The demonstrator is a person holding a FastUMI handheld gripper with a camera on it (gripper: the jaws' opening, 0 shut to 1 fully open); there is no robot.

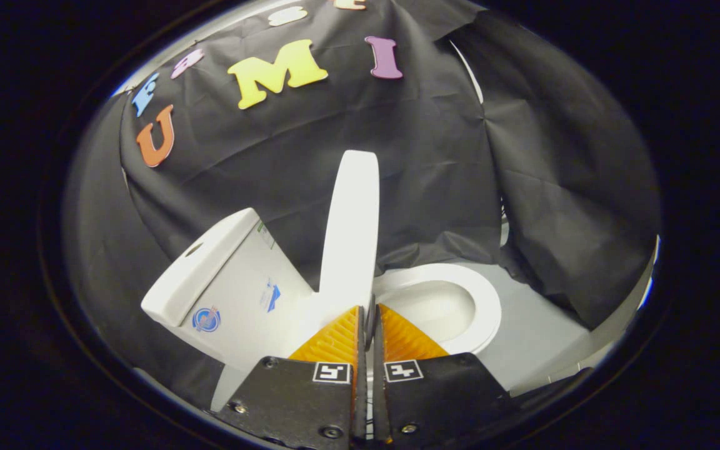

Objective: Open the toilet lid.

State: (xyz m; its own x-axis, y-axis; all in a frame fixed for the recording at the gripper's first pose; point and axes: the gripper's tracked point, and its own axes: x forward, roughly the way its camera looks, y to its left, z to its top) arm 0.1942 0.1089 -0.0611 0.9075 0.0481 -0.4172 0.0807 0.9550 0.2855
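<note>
Hand-held gripper (369, 312) pinching lower edge of toilet lid (350, 231), both fingers pressing; lid standing upright between tank (222, 275) and bowl (444, 303).

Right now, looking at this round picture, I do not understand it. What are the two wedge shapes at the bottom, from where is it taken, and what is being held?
The camera rides on a hand-held gripper and looks forward along its two fingers; those are the wedges. A person carries this tool; there is no robot arm. Ahead is a white toilet: the tank stands to one side, the open bowl to the other. The lid is raised, nearly upright, seen edge-on. The fingers are almost closed and seem to pinch the lid's edge between them. The floor is pale grey, and black cloth forms the booth wall.
</note>
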